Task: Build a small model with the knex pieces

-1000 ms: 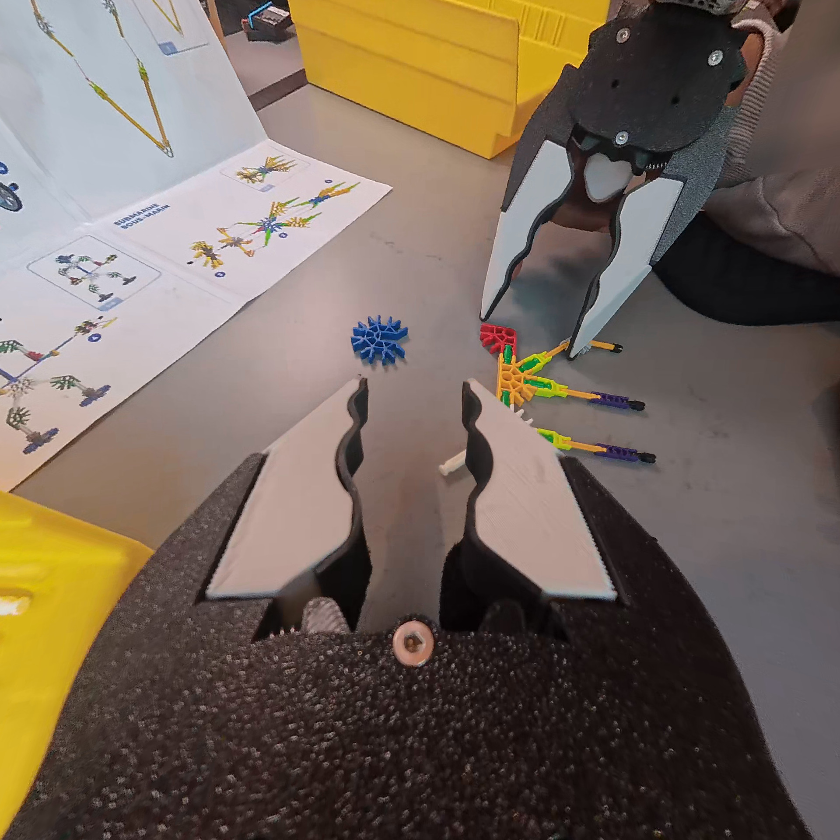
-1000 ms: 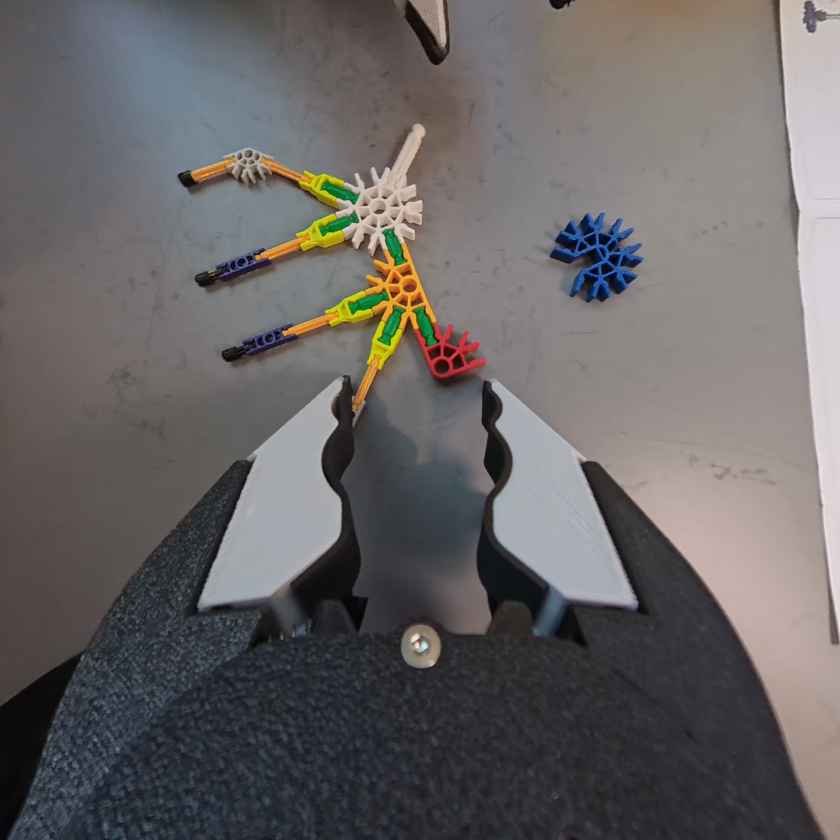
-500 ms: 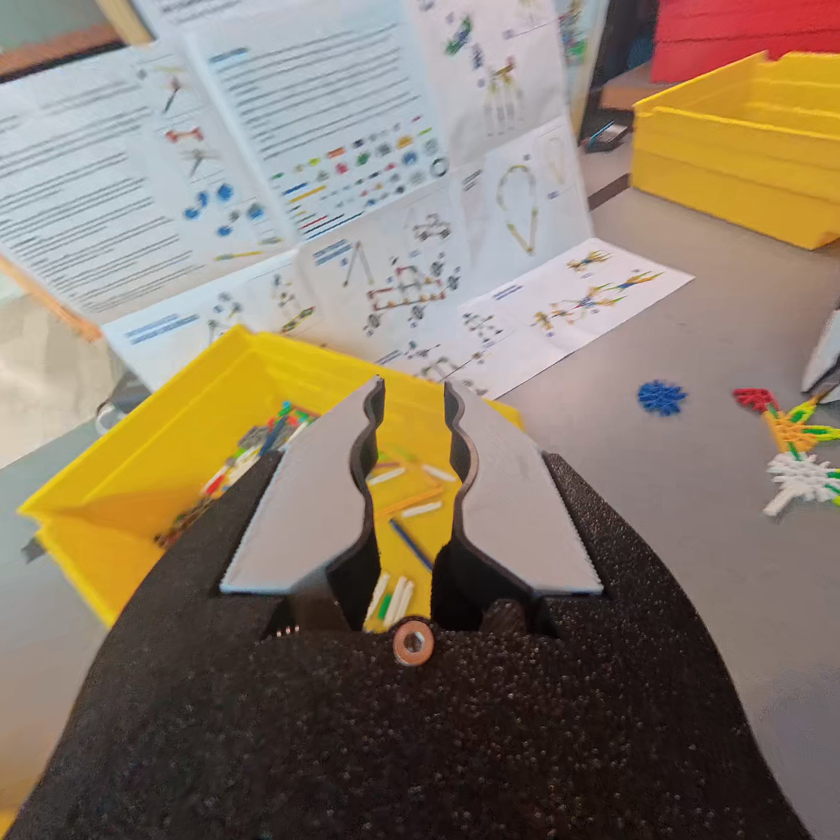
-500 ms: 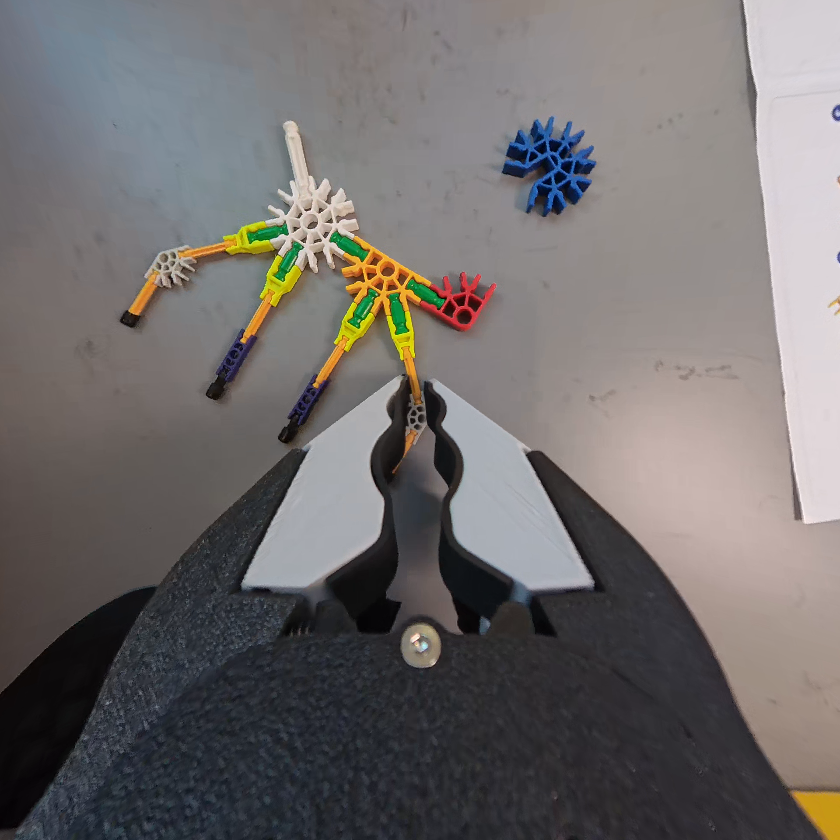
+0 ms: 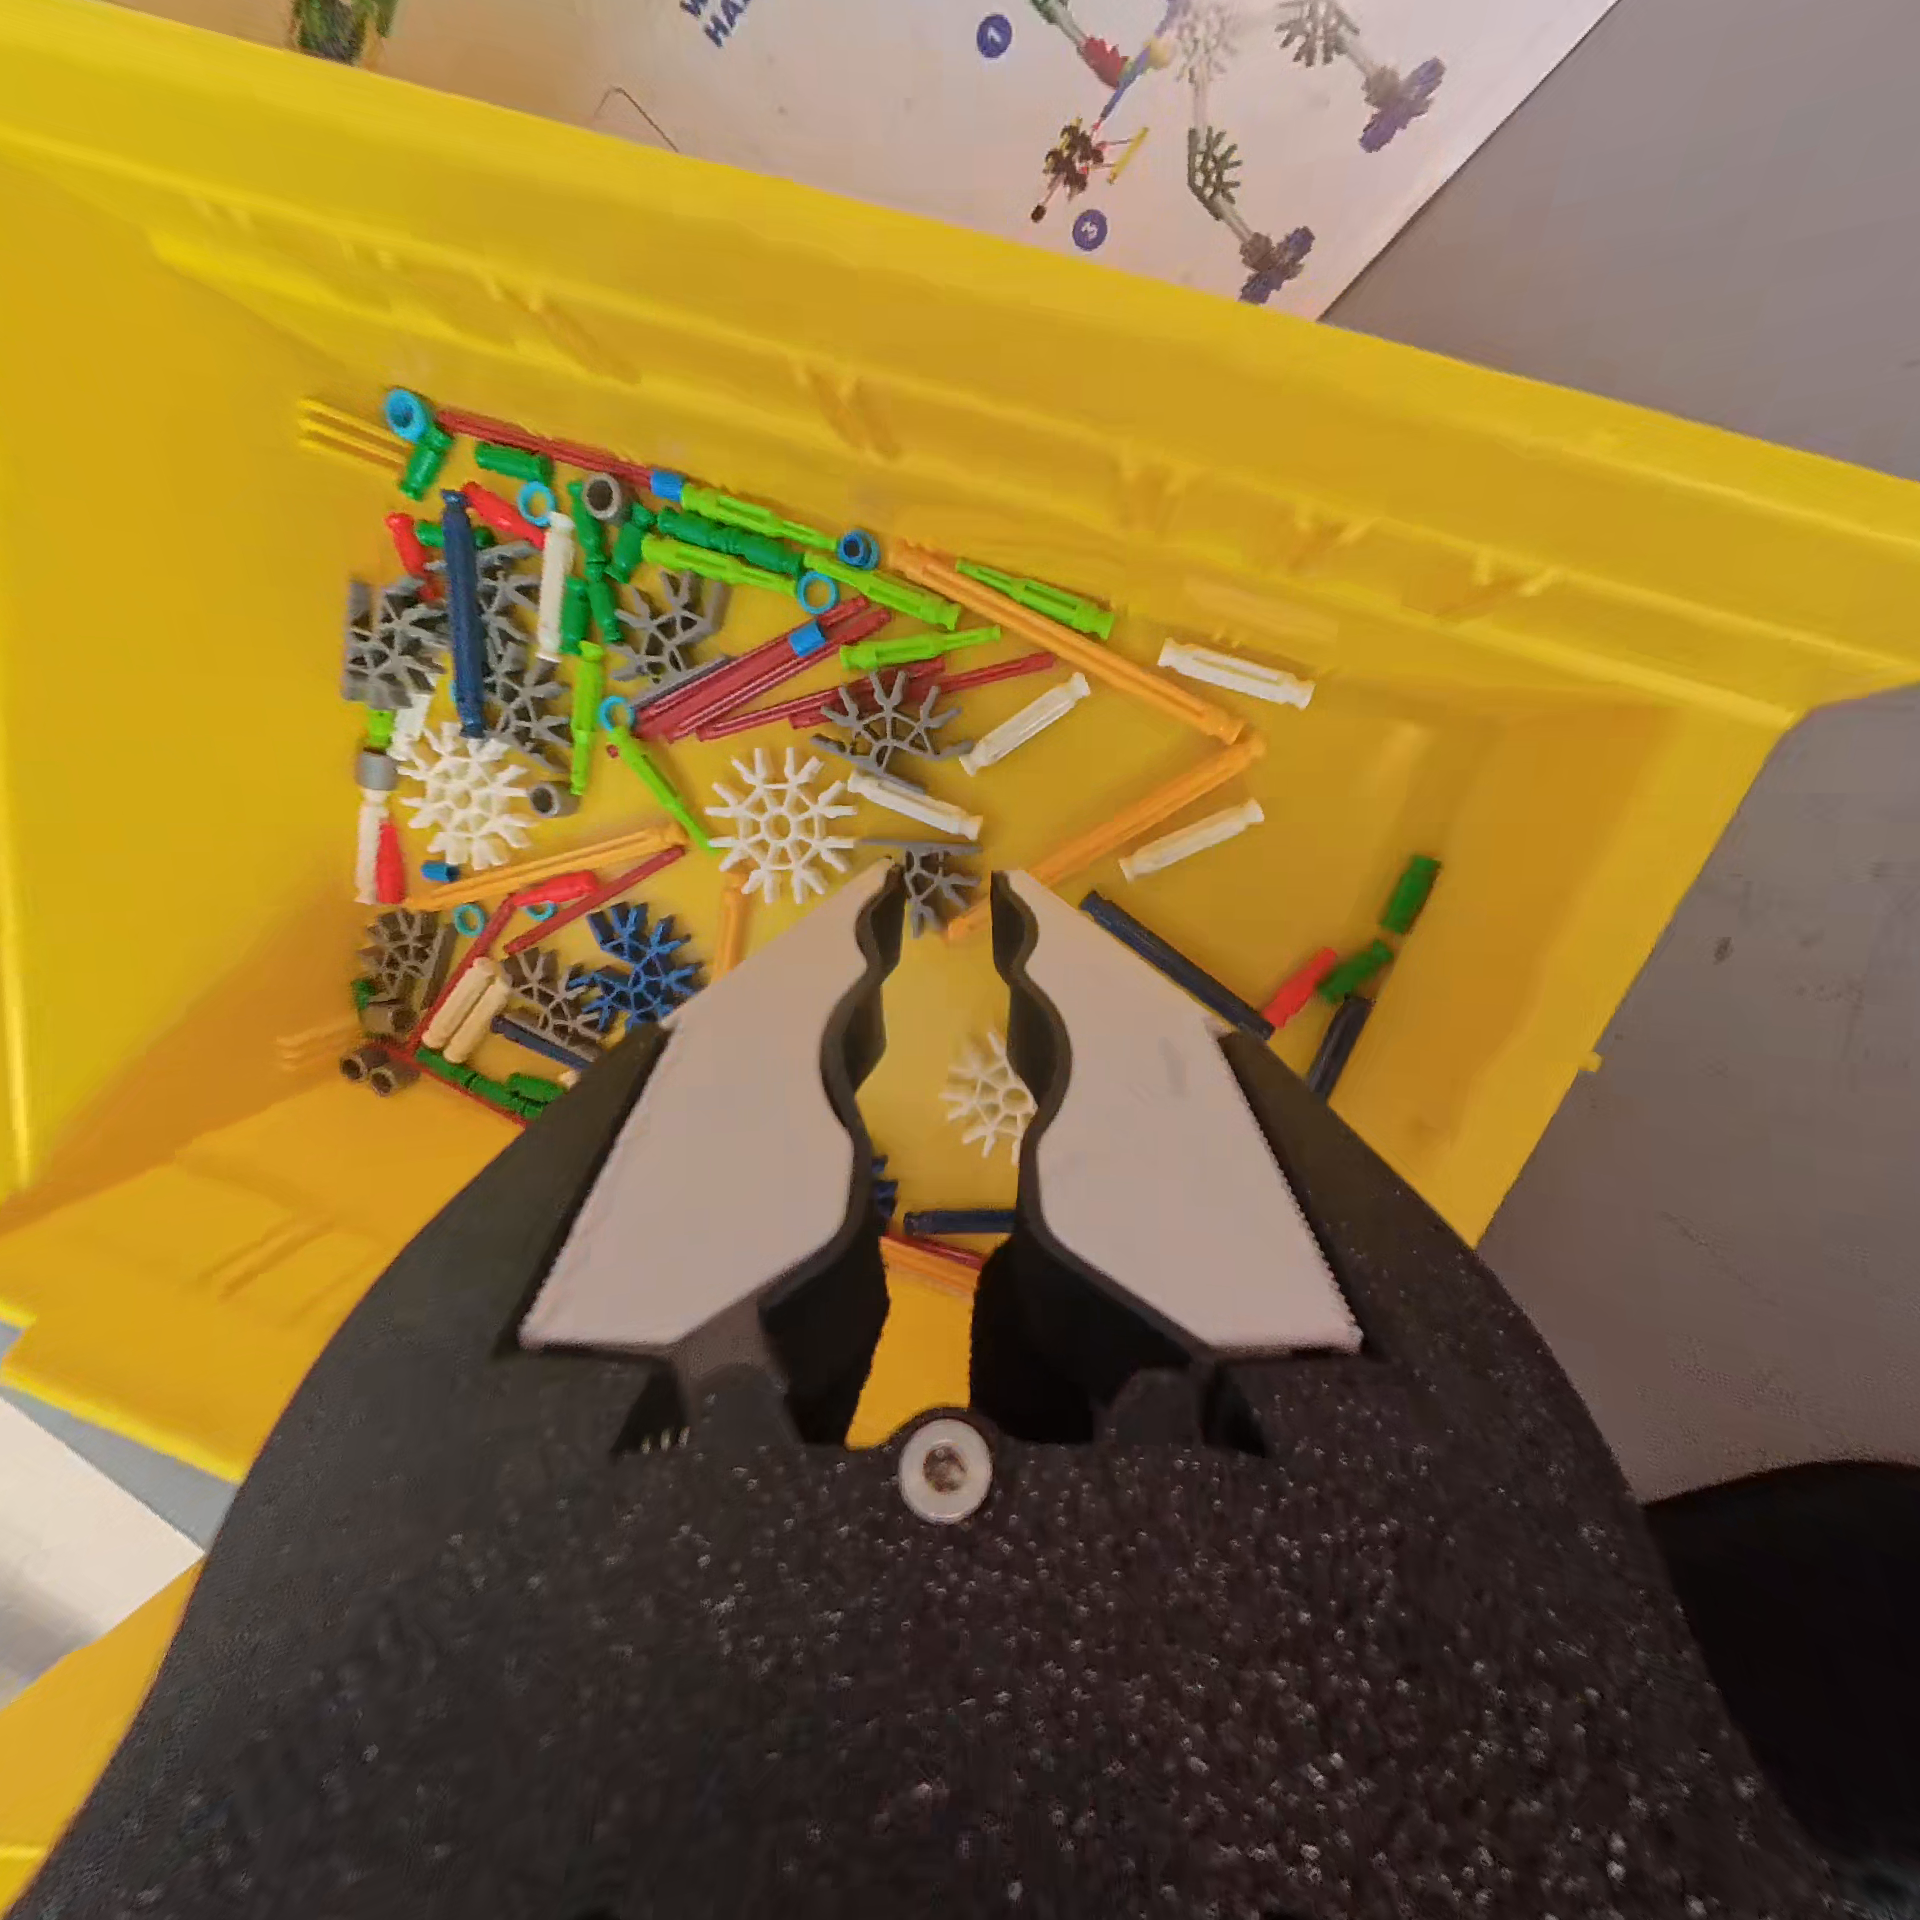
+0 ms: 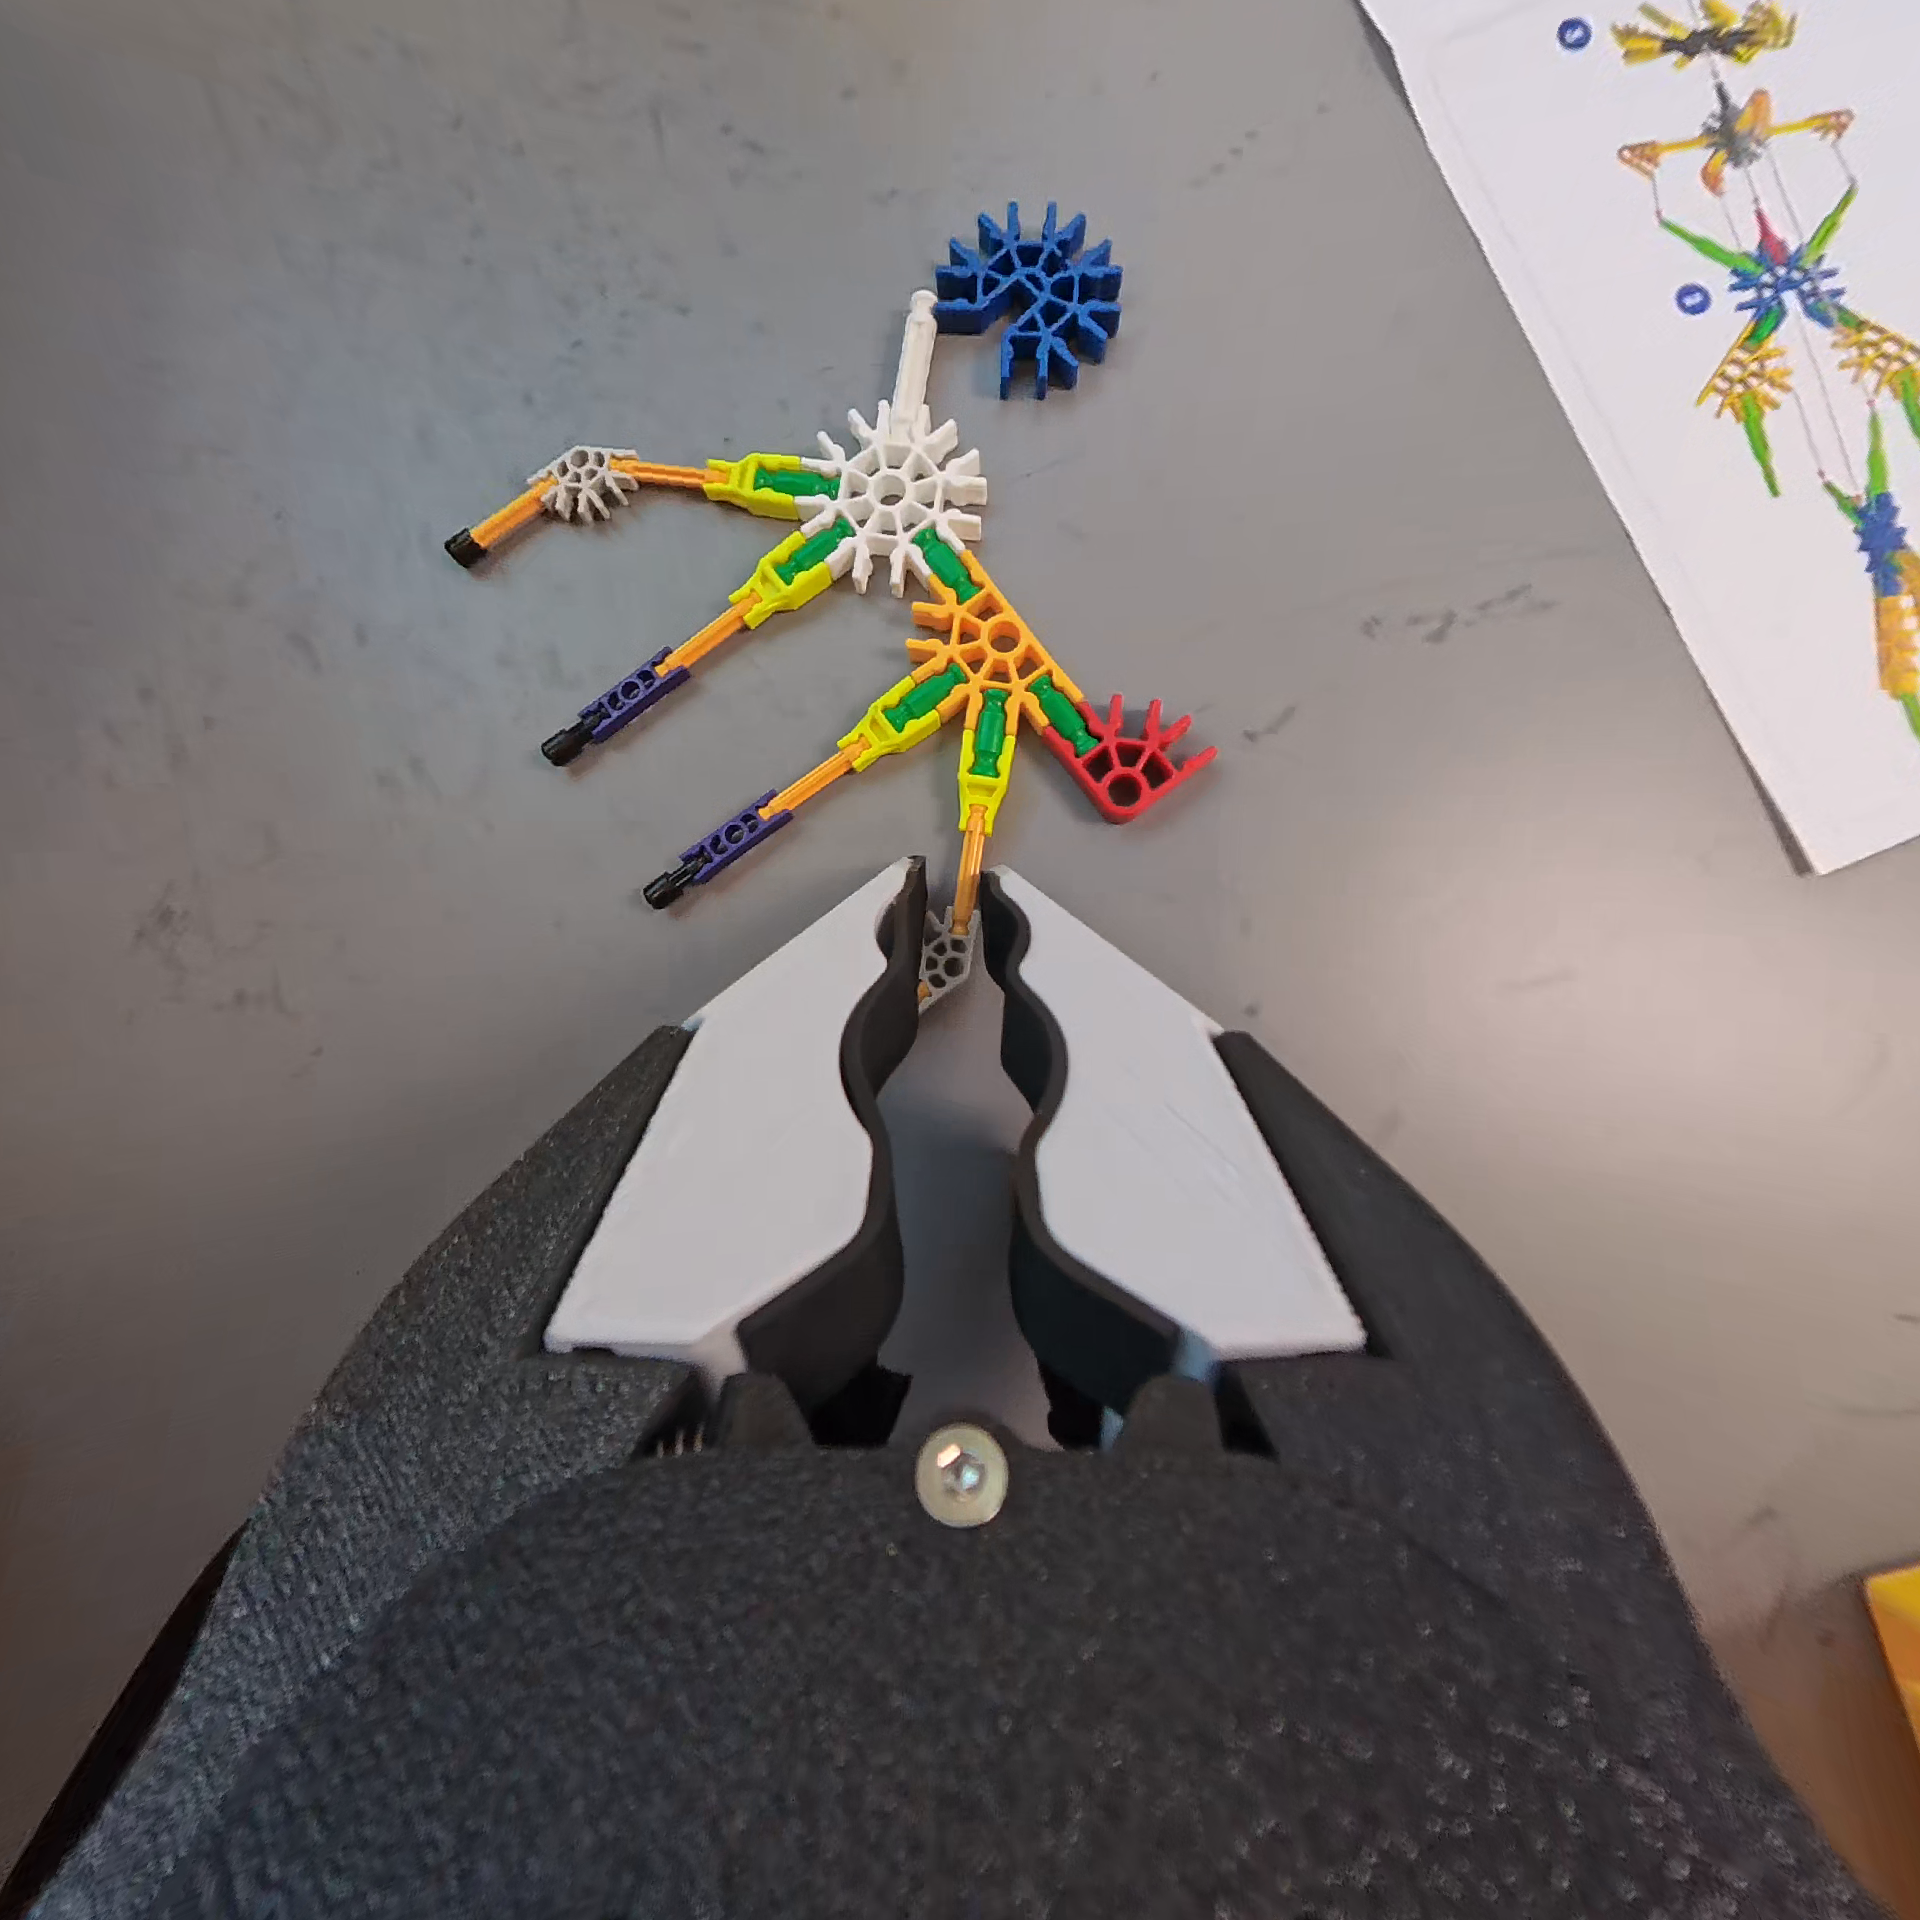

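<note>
- Right gripper (image 6: 951,883): fingers nipped on the small grey connector (image 6: 948,956) ending one orange rod, pinning the flat toy assembly (image 6: 935,613) mid-tabletop; blue connector (image 6: 1034,296) just beyond.
- Left gripper (image 5: 940,883): narrowly parted, empty, tips poised over a grey connector (image 5: 935,878) amid loose pieces, near the yellow bin (image 5: 1143,436) right wall.

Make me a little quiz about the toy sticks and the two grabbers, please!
1. True or false: the right gripper is shut on a leg of the toy model.
2. What does the left gripper hang over?
A. a sheet of paper
B. the yellow bin of loose pieces
C. a red box
3. Fill in: the loose piece lying on the table by the model's white stick is the colour ____.

Key:
1. True. Its fingers pinch the small grey piece on the orange leg.
2. B. Its fingers are apart, nearest a grey star piece.
3. Blue: the blue star piece.
</note>
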